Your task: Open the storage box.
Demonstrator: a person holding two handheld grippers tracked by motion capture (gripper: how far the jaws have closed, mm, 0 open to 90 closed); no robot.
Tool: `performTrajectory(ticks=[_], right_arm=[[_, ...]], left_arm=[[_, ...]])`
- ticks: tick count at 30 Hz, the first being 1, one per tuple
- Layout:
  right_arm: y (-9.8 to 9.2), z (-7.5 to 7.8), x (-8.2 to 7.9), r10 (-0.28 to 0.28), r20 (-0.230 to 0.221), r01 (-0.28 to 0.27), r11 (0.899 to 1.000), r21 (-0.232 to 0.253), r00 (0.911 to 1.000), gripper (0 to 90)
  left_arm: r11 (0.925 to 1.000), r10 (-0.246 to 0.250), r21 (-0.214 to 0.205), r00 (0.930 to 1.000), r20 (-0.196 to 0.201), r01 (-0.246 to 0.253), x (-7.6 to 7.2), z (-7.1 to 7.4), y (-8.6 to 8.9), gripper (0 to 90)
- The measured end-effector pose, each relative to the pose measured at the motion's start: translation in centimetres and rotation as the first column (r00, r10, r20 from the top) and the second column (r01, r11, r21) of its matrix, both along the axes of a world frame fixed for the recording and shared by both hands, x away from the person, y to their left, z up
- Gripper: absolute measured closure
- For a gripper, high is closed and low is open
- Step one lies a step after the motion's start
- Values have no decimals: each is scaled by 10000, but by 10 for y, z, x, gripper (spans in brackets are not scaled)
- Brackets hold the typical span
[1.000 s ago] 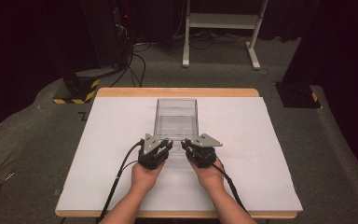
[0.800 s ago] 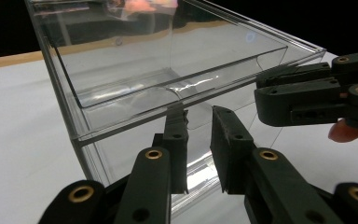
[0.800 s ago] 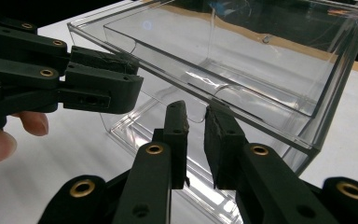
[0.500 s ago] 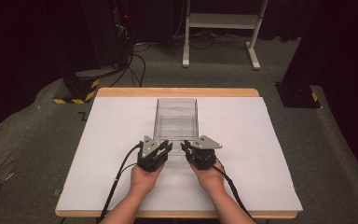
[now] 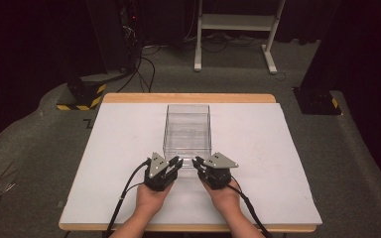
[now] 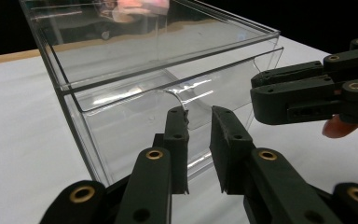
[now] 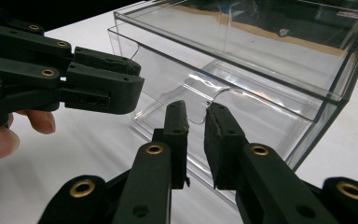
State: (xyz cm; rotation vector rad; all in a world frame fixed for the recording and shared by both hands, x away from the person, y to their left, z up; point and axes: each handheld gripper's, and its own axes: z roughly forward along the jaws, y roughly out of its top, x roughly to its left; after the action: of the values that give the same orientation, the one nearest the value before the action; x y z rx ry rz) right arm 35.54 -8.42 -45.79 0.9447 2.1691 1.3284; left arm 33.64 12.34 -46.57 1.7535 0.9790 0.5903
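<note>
Writing, none readable on anything here. Clear plastic box (image 5: 187,128) sits mid-table on the white table top (image 5: 278,148), long side running away from the person, a see-through drawer inside with a curved notch in its front (image 6: 186,100). Left gripper (image 5: 176,164) and right gripper (image 5: 197,162) sit side by side just at that near front. Each shows its jaws narrowly parted, nothing between them, pads off the plastic.

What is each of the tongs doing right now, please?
Left tongs: narrowly open, holding nothing, tips at the front of the clear box.
Right tongs: narrowly open, holding nothing, tips at the same front.
</note>
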Motion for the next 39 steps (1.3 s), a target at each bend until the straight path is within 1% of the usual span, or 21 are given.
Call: performTrajectory(ticks=[5, 8, 12, 17, 18, 25, 28, 31, 35, 36, 39], right_arm=[[-1, -1, -8, 95, 32, -95, 9999, 46, 9999, 789], [-2, -1, -17, 172, 70, -172, 9998, 44, 9998, 789], [-3, -2, -22, 207, 85, -208, 9998, 70, 9997, 789], [-4, -3, -33, 286, 116, -287, 9995, 93, 9995, 788], [-4, -3, -33, 286, 116, -287, 9995, 93, 9995, 788], [-6, -3, -46, 430, 142, -431, 9991, 43, 9990, 787], [-7, -4, -54, 538, 144, -537, 9985, -36, 9984, 784], [-7, -5, -61, 609, 149, -608, 9981, -77, 9980, 783], [-9, -5, -66, 662, 211, -660, 9978, -109, 9976, 782], [-9, -6, -67, 671, 195, -668, 9977, -141, 9976, 782], [-10, -7, -68, 675, 182, -674, 9977, -81, 9976, 779]], left_arm=[[9999, -92, -84, 9999, -65, 91, -9, 0, 1, 770], [9999, -97, -43, 9999, -98, 97, -17, 1, 0, 771], [9999, -65, -89, 9999, -128, 64, -23, 1, 0, 771], [9999, -69, -84, 9999, -151, 68, -32, 1, 0, 771], [9999, -102, -81, 9998, -158, 101, -34, 0, 0, 771], [9997, -235, -123, 9994, -248, 232, -49, 1, 1, 774], [9994, -341, -1, 9991, -266, 341, -55, 0, 2, 776], [9991, -405, -97, 9989, -240, 403, -62, -1, 2, 778], [9989, -440, -152, 9988, -197, 437, -67, -3, 1, 781], [9989, -456, -117, 9987, -214, 454, -67, -3, 1, 781], [9985, -525, -191, 9983, -240, 520, -67, -4, 2, 785]])
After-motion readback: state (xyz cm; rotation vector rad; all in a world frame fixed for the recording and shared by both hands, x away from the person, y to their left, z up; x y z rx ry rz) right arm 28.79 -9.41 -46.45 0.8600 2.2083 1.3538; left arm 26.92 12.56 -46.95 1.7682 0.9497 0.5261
